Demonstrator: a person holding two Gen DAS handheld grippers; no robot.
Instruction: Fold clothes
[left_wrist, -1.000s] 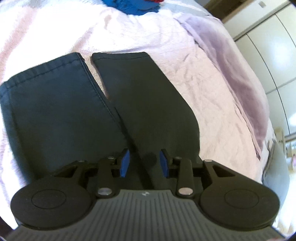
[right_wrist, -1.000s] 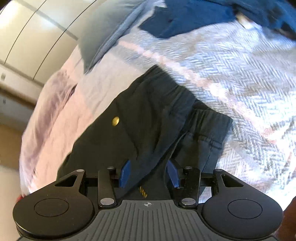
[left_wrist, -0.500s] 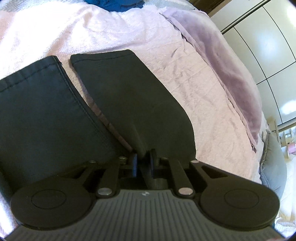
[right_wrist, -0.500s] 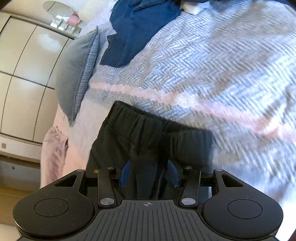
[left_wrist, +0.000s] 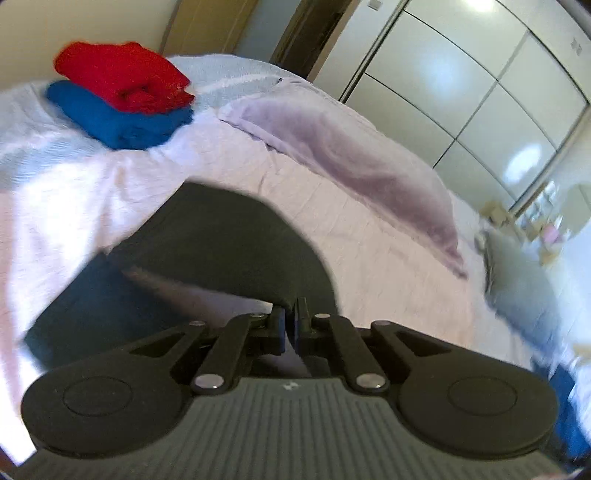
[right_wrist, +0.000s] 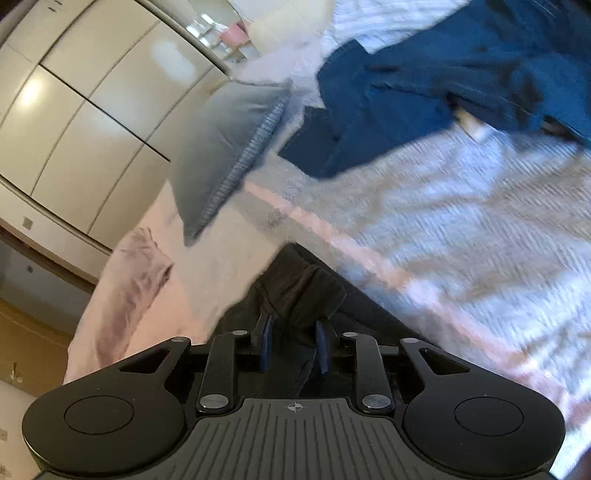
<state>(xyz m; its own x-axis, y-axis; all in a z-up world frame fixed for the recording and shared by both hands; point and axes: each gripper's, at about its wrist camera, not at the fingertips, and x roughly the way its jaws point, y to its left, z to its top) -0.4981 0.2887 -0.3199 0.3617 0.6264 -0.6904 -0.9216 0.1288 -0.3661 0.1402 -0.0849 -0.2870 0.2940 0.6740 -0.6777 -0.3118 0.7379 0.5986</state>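
Both tongs have hold of the dark trousers (left_wrist: 229, 254). Left gripper (left_wrist: 290, 325) has its jaws nearly together, pinching a thin edge of one leg and lifting it off the pink bedspread (left_wrist: 351, 229). Right gripper (right_wrist: 292, 343) stands wider, its blue pads (right_wrist: 266, 341) either side of a thick bunch of waistband (right_wrist: 301, 291), seemingly pressing on it.

Just beyond the left tongs the lifted leg arches up toward 12 o'clock, while the other leg lies flat at 9 o'clock.

My worry is the thin left-hand grip: a quick swing could pull the hem free and drop the leg in a crumple. Uneven pace between the two hands would likely skew the fold or drag the flat leg along.

Farther off, at 10 o'clock, sit the folded red (left_wrist: 122, 77) and blue (left_wrist: 122, 122) garments; a wide sweep could clip them. From the right view loose blue clothes (right_wrist: 424, 99) lie at 1 o'clock, clear for now.
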